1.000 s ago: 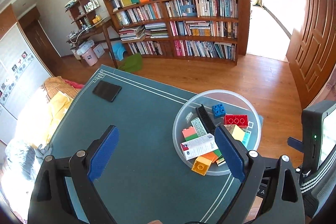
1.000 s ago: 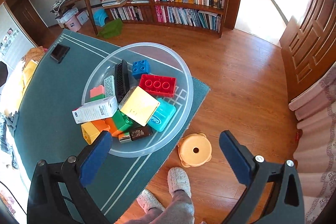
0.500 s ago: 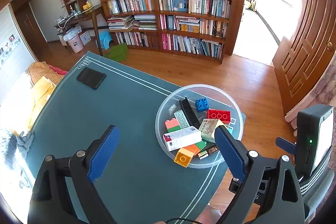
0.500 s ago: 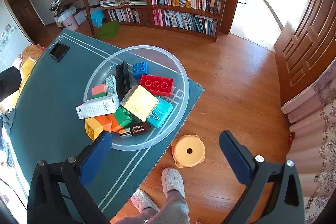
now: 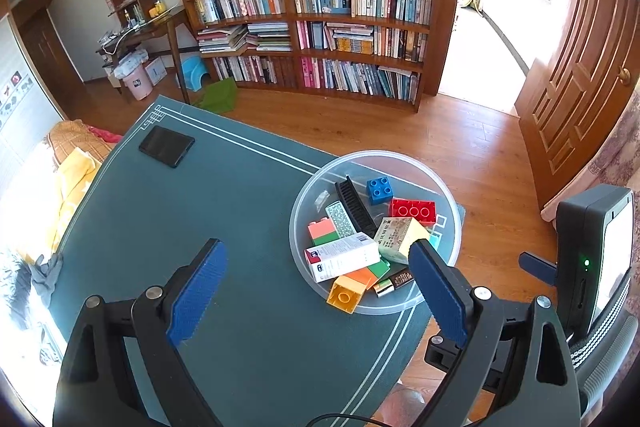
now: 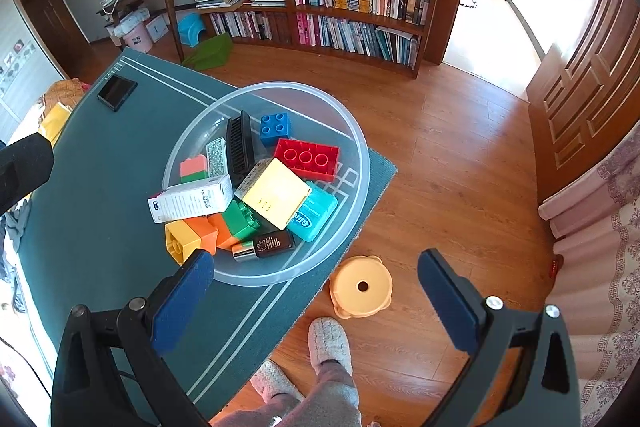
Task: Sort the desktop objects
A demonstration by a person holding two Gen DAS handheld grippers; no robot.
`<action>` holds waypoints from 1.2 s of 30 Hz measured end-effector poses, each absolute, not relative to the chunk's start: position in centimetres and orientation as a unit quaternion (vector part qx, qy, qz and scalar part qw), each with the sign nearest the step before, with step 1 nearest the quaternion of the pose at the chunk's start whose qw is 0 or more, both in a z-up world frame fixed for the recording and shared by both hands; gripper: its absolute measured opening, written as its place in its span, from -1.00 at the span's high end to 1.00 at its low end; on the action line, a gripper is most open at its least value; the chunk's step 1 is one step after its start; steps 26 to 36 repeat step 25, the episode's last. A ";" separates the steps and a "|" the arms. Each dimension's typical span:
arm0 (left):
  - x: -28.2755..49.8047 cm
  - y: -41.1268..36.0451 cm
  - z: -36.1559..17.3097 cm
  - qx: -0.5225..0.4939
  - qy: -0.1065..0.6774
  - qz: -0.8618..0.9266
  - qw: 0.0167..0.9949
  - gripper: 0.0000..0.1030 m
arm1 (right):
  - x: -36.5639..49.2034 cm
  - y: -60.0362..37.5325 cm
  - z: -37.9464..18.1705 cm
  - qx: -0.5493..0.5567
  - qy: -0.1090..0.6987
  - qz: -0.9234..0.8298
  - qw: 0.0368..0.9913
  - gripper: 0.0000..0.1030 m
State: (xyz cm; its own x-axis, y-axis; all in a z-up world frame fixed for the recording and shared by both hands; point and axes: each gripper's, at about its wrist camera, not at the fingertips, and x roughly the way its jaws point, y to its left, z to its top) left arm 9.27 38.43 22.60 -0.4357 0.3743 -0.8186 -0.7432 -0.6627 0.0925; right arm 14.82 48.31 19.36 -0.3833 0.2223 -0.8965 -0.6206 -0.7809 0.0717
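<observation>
A clear round plastic bowl (image 6: 352, 187) sat at the corner of a table covered with a dark green mat with white border lines (image 5: 200, 227), and it held the whole jumble of desktop objects. Inside it a red six-stud building brick (image 6: 307, 159) lay beside a small blue four-stud brick (image 6: 275, 127), with a black ribbed comb-like piece (image 6: 240, 147) leaning along the far side. A pale yellow cardboard box (image 6: 276, 191) rested on top of the pile, overlapping a teal dental-floss case (image 6: 316, 213) and a green brick (image 6: 240, 219). A white oblong carton with printed text (image 6: 191, 198) lay across an orange brick (image 6: 202, 229) and a yellow brick (image 6: 180, 245), and a small dark brown bottle with a silver cap (image 6: 266, 246) lay near the bowl's near edge. A black smartphone (image 5: 166, 145) lay flat at the table's far corner, well apart from the bowl. The left gripper (image 5: 316, 291) hung above the mat with its blue-padded jaws spread wide and nothing between them. The right gripper (image 6: 316, 297) was likewise released and empty, held above the table's edge near the bowl. Below it, on the wooden floor, stood a round yellow plastic stool (image 6: 362, 287), just beside a person's feet in grey slippers (image 6: 330, 345).
</observation>
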 end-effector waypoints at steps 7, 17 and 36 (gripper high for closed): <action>9.5 38.7 22.3 -0.408 0.233 0.813 0.344 -0.83 | 14.8 48.5 19.3 -0.489 0.199 0.808 0.263 -0.99; 9.7 38.9 22.2 -0.411 0.236 0.810 0.346 -0.83 | 14.5 48.5 19.2 -0.492 0.197 0.808 0.259 -0.99; 9.9 38.7 22.2 -0.405 0.235 0.810 0.352 -0.83 | 14.3 48.5 19.1 -0.493 0.195 0.808 0.258 -0.99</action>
